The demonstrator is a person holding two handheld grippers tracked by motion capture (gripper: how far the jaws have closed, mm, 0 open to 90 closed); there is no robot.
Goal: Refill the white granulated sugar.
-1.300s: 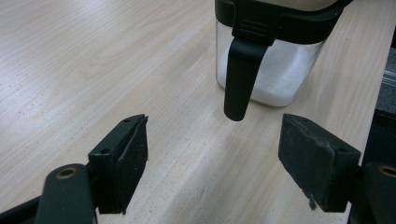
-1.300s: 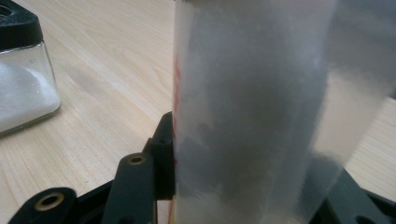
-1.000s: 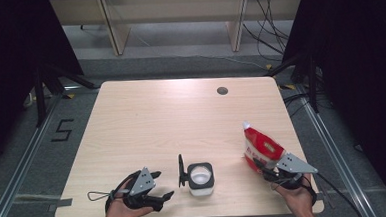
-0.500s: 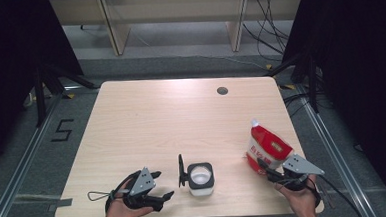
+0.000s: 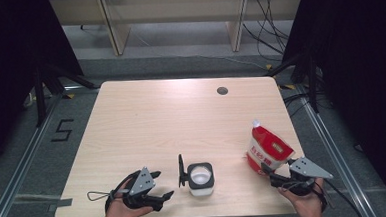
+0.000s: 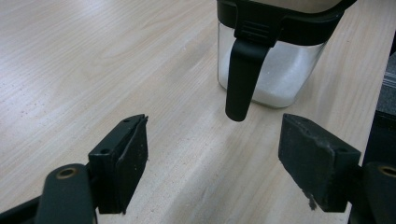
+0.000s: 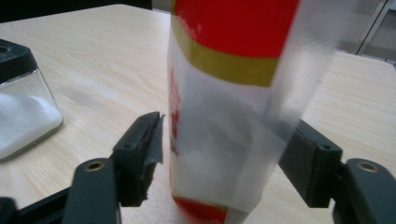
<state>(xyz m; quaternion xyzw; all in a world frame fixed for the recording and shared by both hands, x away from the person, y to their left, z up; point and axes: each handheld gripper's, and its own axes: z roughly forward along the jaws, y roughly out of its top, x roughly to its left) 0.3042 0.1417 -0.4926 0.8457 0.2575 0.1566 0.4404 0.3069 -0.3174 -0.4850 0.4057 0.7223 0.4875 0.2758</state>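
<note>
Pouch (image 7: pixel 224 107) stands between right gripper (image 7: pixel 224 154) jaws — just opened, unclamped.

Red-white pouch (image 5: pixel 268 152), black-lidded jar (image 5: pixel 201 178)

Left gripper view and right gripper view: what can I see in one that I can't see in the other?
The left gripper view has the jar's black handle hanging down its front, beyond the open left gripper with nothing between its jaws. The right gripper view has the red and clear bag standing between the jaws of the right gripper, which have just been opening; the left pad is off the bag, and the bag hides the other. Both share the wooden table and the jar of white grains.
</note>
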